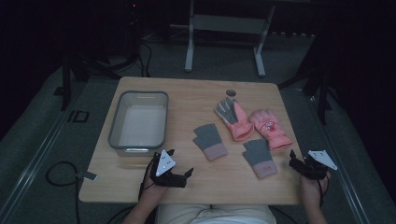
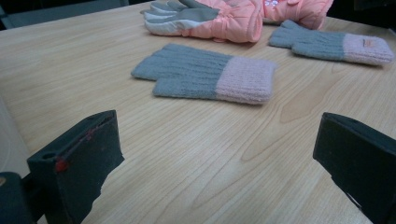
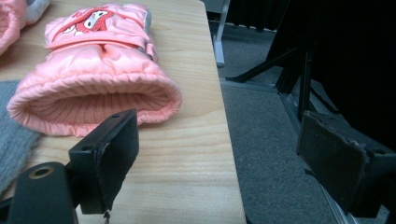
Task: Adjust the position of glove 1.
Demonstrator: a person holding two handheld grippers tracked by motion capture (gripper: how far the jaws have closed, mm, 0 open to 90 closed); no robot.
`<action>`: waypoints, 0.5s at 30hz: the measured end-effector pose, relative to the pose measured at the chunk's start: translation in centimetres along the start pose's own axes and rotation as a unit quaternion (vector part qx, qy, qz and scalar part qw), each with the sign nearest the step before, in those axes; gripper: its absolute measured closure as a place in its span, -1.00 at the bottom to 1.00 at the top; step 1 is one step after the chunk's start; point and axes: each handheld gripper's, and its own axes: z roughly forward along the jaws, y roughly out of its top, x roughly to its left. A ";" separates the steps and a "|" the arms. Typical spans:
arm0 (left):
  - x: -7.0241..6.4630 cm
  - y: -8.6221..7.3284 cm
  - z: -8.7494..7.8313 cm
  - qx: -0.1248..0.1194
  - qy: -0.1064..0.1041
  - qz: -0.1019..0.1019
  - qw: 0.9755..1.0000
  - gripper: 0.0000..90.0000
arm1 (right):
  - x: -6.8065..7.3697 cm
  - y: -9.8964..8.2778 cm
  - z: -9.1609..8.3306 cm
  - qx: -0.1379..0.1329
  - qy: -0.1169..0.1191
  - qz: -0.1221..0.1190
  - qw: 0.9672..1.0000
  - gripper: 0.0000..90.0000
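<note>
The wooden worktop [image 1: 140, 186] carries everything, and the first risk sits at its right edge: the right gripper [image 1: 299, 164] hangs partly past that edge, over the grey floor [image 3: 271, 140]. Its jaws stand spread with nothing between them. A grab made from this angle could drag the nearer pink padded glove [image 1: 271, 129] toward the edge and tip it off, since its cuff lies close to the rim.

The clear plastic bin [image 1: 138, 122] sits at the left, apart from all the gloves and empty as far as I can see. It is probably where they go. It is light, so a gripper bumping its near wall could shove it out of line.

The second padded glove [image 1: 233, 119] lies palm-up, touching or nearly touching the first, so a wide pinch could catch both and drop one on the way.

The grey knit glove [image 2: 205, 77] straight ahead of the left gripper [image 1: 180, 173] lies flat on the wood. Those jaws also stand apart and hold nothing. Thin, limp cloth gives little to bite on; the jaws may scrape the wood and slide off, or lift one corner so the glove sags and slips free.

The other knit glove [image 1: 260, 158] lies near the right gripper, with the same trouble.
</note>
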 end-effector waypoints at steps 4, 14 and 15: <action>0.0 0.0 0.0 -0.001 0.001 0.000 1.000 -0.99 | 0.0 0.0 0.0 0.002 0.005 0.000 1.000 -0.71; 0.0 0.0 0.0 -0.001 0.000 0.000 1.000 -0.99 | -0.1 1.1 -0.6 0.007 0.028 0.016 0.999 -0.71; 0.0 0.0 0.0 -0.001 0.000 0.000 1.000 -0.99 | -0.3 1.4 -0.7 0.011 0.044 0.036 0.998 -0.70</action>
